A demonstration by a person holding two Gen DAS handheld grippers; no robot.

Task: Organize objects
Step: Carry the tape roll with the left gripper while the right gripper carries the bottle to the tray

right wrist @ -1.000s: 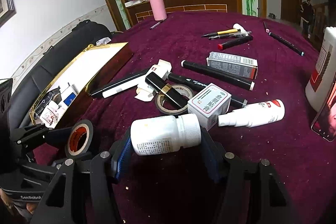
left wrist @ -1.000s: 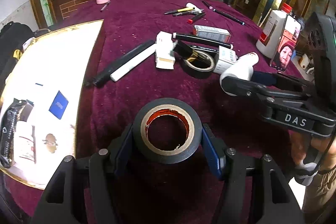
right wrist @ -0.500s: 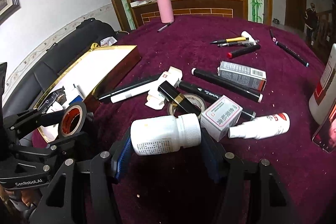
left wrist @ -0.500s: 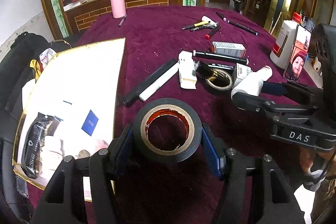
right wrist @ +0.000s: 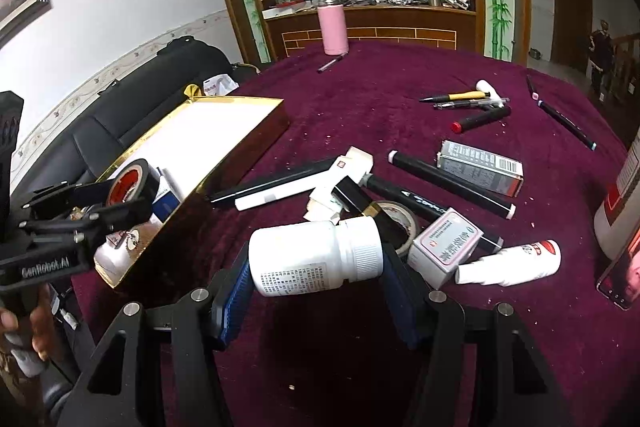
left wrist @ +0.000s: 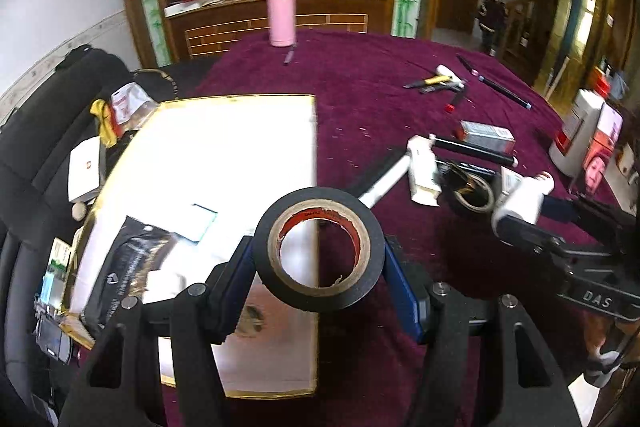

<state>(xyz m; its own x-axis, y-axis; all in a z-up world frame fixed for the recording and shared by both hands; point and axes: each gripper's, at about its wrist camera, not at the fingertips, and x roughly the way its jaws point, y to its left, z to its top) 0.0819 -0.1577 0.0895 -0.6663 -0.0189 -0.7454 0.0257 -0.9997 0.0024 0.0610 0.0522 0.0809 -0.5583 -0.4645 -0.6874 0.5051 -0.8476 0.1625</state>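
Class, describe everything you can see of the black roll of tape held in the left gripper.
The black tape roll is a glossy ring of dark tape wound on a tan cardboard core, with red printing on the core's inner wall. It is part used. The left gripper holds it off the table, its blue pads pressing the outer faces on both sides, the open hole facing the camera. It hangs over the near edge of the gold-rimmed box. In the right wrist view it stands tilted above the box's contents.

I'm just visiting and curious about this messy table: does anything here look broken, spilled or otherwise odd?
Nothing looks spilled or broken. The oddest thing is a small white carton lying with its flaps torn open among the pens, and pale crumbs scattered over the purple tablecloth. The white bottle is sideways only because a hand-held gripper grips it.
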